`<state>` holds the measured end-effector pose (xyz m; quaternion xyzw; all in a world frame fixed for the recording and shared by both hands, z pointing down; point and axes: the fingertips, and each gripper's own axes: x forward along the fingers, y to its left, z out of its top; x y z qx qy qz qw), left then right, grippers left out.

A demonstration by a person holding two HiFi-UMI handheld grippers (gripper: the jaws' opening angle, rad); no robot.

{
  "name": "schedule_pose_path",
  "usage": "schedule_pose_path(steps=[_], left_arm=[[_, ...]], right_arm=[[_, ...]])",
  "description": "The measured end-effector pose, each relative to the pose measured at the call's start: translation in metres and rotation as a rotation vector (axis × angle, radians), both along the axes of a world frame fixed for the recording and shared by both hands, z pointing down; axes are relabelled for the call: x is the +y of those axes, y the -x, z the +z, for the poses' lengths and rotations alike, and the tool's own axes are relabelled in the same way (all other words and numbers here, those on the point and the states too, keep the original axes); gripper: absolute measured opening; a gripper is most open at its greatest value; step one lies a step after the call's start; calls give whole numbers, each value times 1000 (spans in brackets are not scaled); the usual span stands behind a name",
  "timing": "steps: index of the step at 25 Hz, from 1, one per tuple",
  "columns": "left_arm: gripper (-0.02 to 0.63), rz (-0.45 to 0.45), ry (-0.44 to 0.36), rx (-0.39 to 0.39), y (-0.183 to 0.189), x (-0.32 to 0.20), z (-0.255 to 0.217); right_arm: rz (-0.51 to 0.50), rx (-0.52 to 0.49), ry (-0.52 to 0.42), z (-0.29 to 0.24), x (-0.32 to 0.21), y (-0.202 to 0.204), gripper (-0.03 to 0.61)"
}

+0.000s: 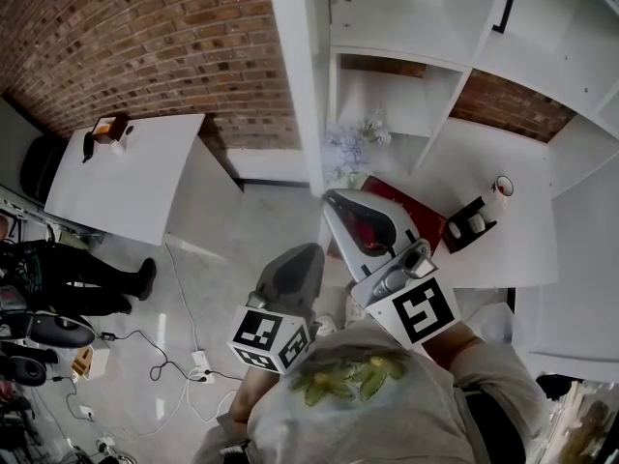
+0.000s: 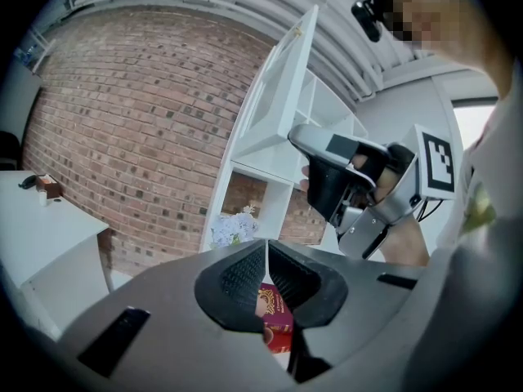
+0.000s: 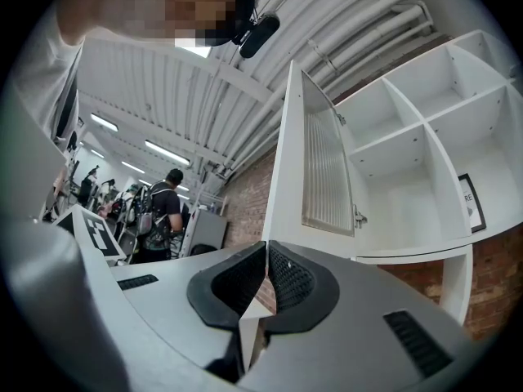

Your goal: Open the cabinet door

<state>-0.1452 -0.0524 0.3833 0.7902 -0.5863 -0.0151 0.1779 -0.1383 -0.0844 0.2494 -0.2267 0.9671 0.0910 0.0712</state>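
My right claw (image 3: 266, 250) is pressed together, its ribbed pads meeting at the tips with nothing pinched between them. In the right gripper view it points up at the cabinet door (image 3: 320, 166), which stands swung out on its hinge, ribbed panel facing me. The white compartments (image 3: 425, 162) behind the door are exposed. I can't see the claw touching the door.

My left claw (image 2: 266, 250) is likewise pressed together and grips nothing. Through the slot below its pads I see a red item with a gold emblem (image 2: 275, 317), lying beyond the claw rather than held. The same view shows the right claw held just ahead and to the right, and pale flowers (image 2: 233, 227) in a lower shelf opening in front of the brick wall (image 2: 122, 121).

From the head view both claws sit close to my chest, side by side, the left's marker cube (image 1: 271, 338) beside the right's (image 1: 422, 309). The door shows edge-on above them, and the white counter (image 1: 513, 249) lies to the right.
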Motion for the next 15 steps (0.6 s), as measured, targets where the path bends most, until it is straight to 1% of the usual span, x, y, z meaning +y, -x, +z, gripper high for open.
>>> schedule_pose_path(steps=[15], left_arm=[[20,-63,-3,7,24,7,-1]], right_arm=[[-65,2,6,1,5,27,26]])
